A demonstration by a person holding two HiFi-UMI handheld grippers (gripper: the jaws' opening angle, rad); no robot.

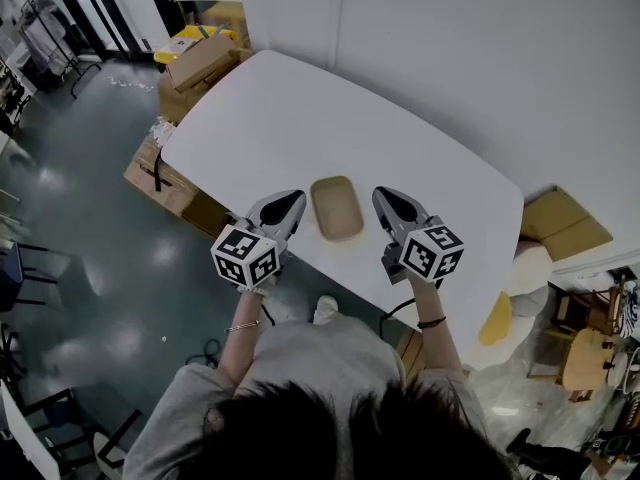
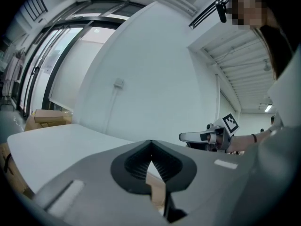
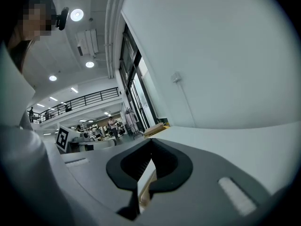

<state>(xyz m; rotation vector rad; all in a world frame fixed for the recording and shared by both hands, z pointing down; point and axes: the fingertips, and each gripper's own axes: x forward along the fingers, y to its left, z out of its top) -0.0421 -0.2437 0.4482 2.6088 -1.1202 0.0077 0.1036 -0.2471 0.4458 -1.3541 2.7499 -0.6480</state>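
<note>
A shallow tan tray [image 1: 336, 208] lies on the white table [image 1: 300, 118] near its front edge. My left gripper [image 1: 291, 200] hovers just left of the tray and my right gripper [image 1: 385, 196] just right of it, neither touching it. Both are shut with nothing between the jaws. In the left gripper view the jaws [image 2: 150, 145] meet at the tip, a strip of the tray [image 2: 157, 185] shows below them, and the right gripper [image 2: 202, 136] is across. In the right gripper view the jaws [image 3: 151, 142] are likewise together over the tray [image 3: 146, 187].
Cardboard boxes [image 1: 200, 63] stand on the floor at the table's far left, with more [image 1: 160, 178] beside its left edge. Wooden furniture [image 1: 585, 353] and a tan box [image 1: 562, 223] sit to the right. A white wall [image 1: 480, 48] runs behind the table.
</note>
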